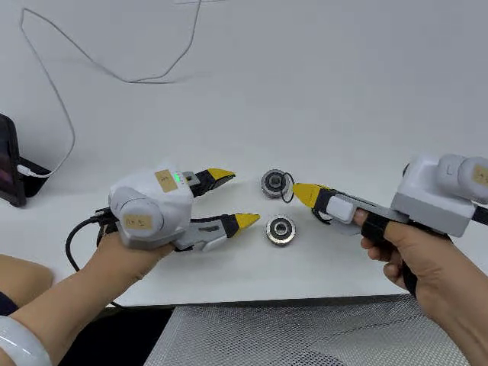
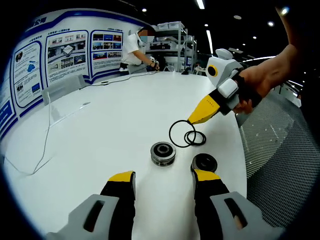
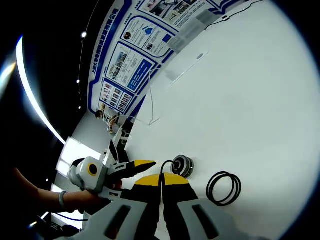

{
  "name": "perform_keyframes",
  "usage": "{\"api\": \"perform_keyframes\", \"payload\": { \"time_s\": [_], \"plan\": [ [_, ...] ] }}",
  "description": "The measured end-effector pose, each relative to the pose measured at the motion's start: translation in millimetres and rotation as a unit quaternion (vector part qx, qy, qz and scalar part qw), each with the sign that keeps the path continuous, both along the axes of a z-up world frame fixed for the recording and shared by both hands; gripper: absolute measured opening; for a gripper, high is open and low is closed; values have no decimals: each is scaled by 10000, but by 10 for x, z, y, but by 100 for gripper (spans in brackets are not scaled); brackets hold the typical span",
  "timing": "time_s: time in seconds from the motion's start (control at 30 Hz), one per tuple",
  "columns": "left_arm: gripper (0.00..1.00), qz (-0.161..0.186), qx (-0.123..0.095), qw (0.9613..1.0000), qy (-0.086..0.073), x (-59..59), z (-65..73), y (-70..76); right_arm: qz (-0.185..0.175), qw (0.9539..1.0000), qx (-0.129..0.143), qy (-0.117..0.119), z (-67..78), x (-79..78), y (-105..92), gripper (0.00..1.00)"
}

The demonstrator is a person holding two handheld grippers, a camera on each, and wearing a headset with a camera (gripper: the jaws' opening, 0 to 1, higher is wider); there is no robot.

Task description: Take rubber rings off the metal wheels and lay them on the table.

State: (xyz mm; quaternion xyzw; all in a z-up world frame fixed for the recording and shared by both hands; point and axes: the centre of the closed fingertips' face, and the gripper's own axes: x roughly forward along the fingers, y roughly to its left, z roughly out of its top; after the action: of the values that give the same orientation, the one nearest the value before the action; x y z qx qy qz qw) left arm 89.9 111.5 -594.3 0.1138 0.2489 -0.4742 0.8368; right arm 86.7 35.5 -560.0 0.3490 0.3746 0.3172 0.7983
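the left gripper [image 1: 235, 198] hangs unclenched, its yellow-tipped jaws spread wide with nothing between them. a tan label sits on its white body, but the marks on it are too small to read. just past the upper fingertip stands the far metal wheel [image 1: 273, 182], and just past the lower fingertip lies the near metal wheel [image 1: 280, 229]. both rest on the white table [image 1: 343, 99], apart from each other.

the wheels look like small steel bearings: dense, hard and smooth, likely to skid if pushed, so one wants pinning by its rim while a ring is peeled off.

a thin rubber ring [image 2: 170, 135] hangs as a loop between the far wheel and the tips of the right gripper [image 1: 301, 191]. those jaws are pressed together and appear to pinch the ring's upper edge. two loose rings [image 3: 209, 188] lie flat on the table just beside those tips.

the rings look light, soft and stretchy. i would nip one at a single spot on its band, since it will flop and may snap back.

the wall posters [image 3: 131, 57] carry blue headings, but none can be read.
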Motion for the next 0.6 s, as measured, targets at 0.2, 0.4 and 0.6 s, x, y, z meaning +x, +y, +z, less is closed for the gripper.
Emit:
{"api": "perform_keyframes", "payload": {
  "time_s": [0.2, 0.4, 0.6],
  "plan": [
    [51, 55, -24, 10000, 42, -47, -3, 32, -124, 9998, -126, 112, -89, -62, -179, 1],
    [53, 70, -62, 9999, 52, -96, 9, 53, -181, 9985, -493, 152, -233, -89, -334, 2],
    [53, 106, -73, 9999, 63, -118, 16, 93, -80, 9950, -991, -55, -290, -98, -450, 2]
  ]
}}
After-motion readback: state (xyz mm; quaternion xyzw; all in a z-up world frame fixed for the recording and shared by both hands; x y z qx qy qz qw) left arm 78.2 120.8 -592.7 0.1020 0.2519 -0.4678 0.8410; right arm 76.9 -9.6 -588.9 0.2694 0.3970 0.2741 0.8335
